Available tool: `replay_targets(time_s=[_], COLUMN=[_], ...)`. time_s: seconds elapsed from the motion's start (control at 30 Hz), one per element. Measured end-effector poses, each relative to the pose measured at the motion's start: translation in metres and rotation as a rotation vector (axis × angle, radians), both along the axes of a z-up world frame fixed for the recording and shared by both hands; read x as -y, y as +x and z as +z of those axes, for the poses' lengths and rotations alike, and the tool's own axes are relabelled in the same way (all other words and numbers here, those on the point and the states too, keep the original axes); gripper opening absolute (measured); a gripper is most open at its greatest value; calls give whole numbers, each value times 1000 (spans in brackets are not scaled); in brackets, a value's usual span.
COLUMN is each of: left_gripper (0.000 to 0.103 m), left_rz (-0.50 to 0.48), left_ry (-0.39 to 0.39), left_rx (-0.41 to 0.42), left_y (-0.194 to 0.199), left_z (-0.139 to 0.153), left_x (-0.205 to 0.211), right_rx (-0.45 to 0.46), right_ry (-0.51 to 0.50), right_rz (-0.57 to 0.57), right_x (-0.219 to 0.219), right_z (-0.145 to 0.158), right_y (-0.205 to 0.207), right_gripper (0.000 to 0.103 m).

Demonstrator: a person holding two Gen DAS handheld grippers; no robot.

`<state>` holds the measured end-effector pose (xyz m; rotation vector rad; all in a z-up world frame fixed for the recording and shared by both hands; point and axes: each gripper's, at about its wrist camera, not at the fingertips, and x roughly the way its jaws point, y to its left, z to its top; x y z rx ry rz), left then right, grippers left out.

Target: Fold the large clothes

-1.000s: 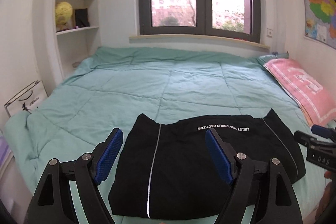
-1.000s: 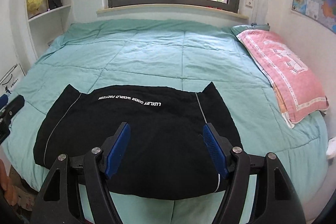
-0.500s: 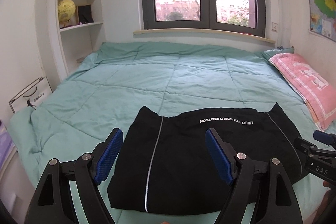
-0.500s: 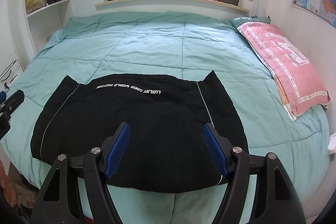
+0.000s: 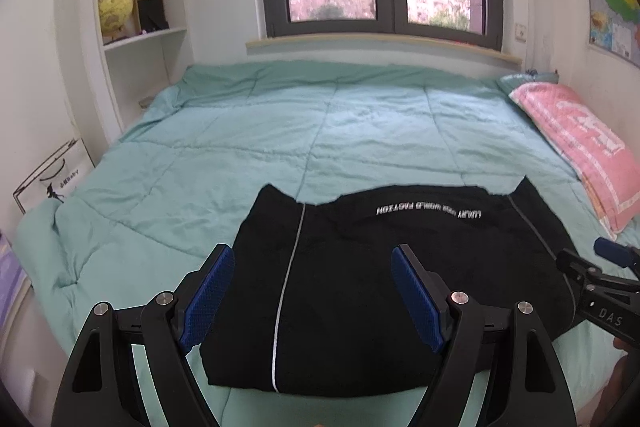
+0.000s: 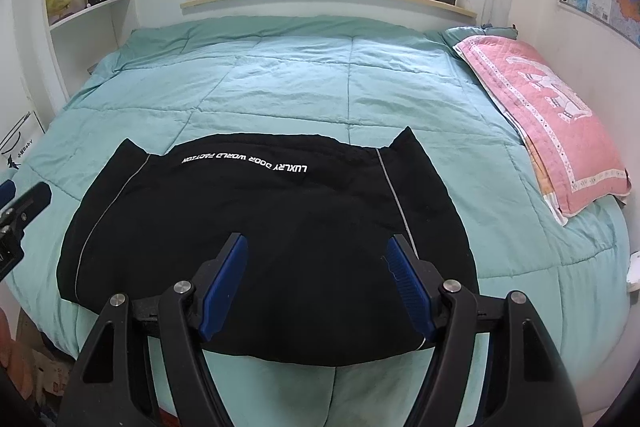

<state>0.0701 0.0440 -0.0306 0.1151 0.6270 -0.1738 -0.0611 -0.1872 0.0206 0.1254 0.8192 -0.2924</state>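
Left wrist view: my left gripper (image 5: 308, 291) hung spread wide, holding nothing, above the near left part of the black garment (image 5: 400, 267). The garment lay folded flat at the near edge of the bed (image 5: 320, 131), lettered hem away from me, probably kept close for reach. My right gripper (image 5: 600, 279) showed at the right edge.

Right wrist view: right gripper (image 6: 316, 279) likewise parted and empty, over the black garment's (image 6: 260, 211) near right portion, not touching it as far as I could judge.
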Motion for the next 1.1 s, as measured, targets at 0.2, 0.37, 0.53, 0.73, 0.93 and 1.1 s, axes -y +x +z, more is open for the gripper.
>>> replay_targets(time_s=[0.2,0.37,0.53,0.73,0.93,1.1], left_gripper=[82,82,82,82,82,82], left_rz=[44,37,39,54,37,43], left_ry=[69,81,91,126,111,103], left_rx=[-12,-3,4,29,13,7], left_y=[3,0,0,-3,-2,-1], left_z=[-7,-7,-7,-7,-7,-7], left_x=[6,9,8,12,12,10], right_rx=[-4,-6,-9,-20,-21,-20], right_ry=[3,4,8,18,20,26], right_rz=[-5,-4,-3,-6,-5,-10], right_x=[2,4,6,8,8,8], right_z=[-2,-3,-5,-9,-10,-11], right_y=[0,-1,-2,-3,-4,-5], right_gripper=[75,75,75,75,75,75])
